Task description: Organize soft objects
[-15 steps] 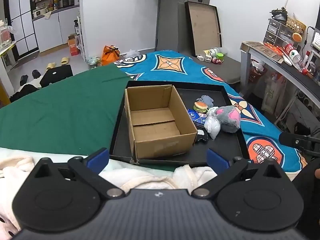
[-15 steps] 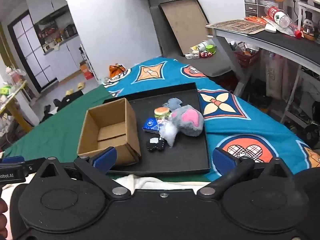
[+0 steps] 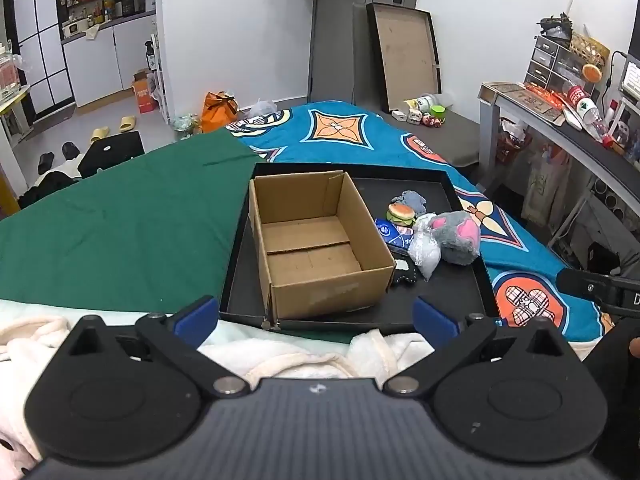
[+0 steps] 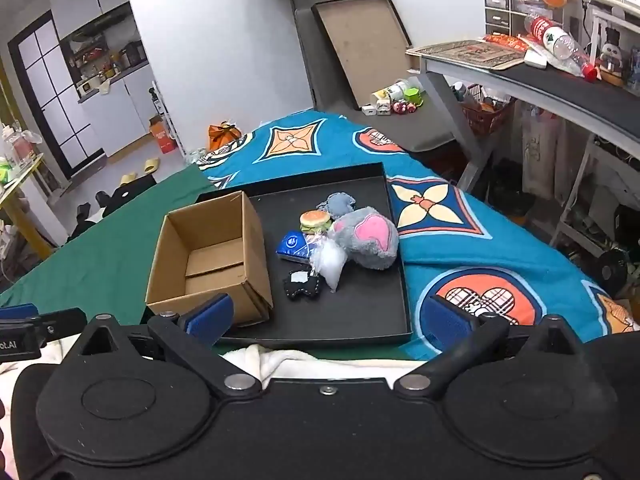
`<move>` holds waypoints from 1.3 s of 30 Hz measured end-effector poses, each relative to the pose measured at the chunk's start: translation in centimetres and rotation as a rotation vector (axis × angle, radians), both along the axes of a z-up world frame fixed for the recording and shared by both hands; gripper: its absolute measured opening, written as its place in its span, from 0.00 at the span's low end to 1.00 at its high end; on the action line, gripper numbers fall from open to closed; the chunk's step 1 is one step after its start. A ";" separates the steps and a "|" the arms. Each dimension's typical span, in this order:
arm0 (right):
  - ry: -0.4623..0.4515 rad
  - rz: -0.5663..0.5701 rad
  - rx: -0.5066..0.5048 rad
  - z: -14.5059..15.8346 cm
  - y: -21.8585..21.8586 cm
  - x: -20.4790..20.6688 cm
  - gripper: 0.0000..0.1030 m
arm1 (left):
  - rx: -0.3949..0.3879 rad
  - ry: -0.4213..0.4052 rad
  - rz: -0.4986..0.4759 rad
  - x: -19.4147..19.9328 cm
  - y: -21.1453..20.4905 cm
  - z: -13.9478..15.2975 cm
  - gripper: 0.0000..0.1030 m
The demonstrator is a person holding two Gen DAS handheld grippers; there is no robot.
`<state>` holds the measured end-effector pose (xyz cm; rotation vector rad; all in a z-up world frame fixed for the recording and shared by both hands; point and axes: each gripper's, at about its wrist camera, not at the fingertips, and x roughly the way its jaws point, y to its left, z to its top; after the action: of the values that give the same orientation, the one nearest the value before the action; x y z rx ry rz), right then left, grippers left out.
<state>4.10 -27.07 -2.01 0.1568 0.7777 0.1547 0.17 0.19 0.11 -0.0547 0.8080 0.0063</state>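
Note:
An empty open cardboard box (image 3: 316, 244) (image 4: 212, 256) stands on the left of a black tray (image 3: 440, 300) (image 4: 372, 312). Right of it lies a pile of soft things: a grey and pink plush (image 3: 456, 234) (image 4: 368, 238), a burger toy (image 3: 400, 213) (image 4: 316, 220), a blue packet (image 3: 394, 232) (image 4: 292, 245), a clear white bag (image 3: 426, 254) (image 4: 332, 264), a small black plush (image 3: 406, 272) (image 4: 302, 285) and a grey-blue plush (image 3: 412, 199) (image 4: 340, 203). My left gripper (image 3: 316, 318) and right gripper (image 4: 326, 318) are open and empty, held before the tray's near edge.
The tray lies on a bed with a green sheet (image 3: 120, 224) and a blue patterned cover (image 4: 480, 240). White fleece (image 3: 304, 356) lies under the grippers. A desk (image 4: 540, 76) stands on the right, a leaning board (image 3: 404, 52) behind.
Both views have shifted only slightly; the tray and box sit a little closer in frame. Nothing was taken hold of or moved.

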 end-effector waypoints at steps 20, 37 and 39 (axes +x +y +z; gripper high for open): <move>0.001 -0.002 -0.036 0.7 0.5 -0.3 1.00 | 0.004 -0.016 -0.011 -0.4 -0.2 0.6 1.00; -0.006 -0.006 -0.051 0.9 0.7 -0.5 1.00 | -0.002 -0.014 -0.002 -0.5 -0.1 0.9 1.00; -0.003 -0.007 -0.048 0.8 0.7 -0.4 1.00 | -0.005 -0.013 0.001 -0.5 0.0 0.8 1.00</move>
<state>3.69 -26.41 -1.22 0.1137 0.7769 0.1293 -0.34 0.24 0.87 -0.0596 0.7954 0.0055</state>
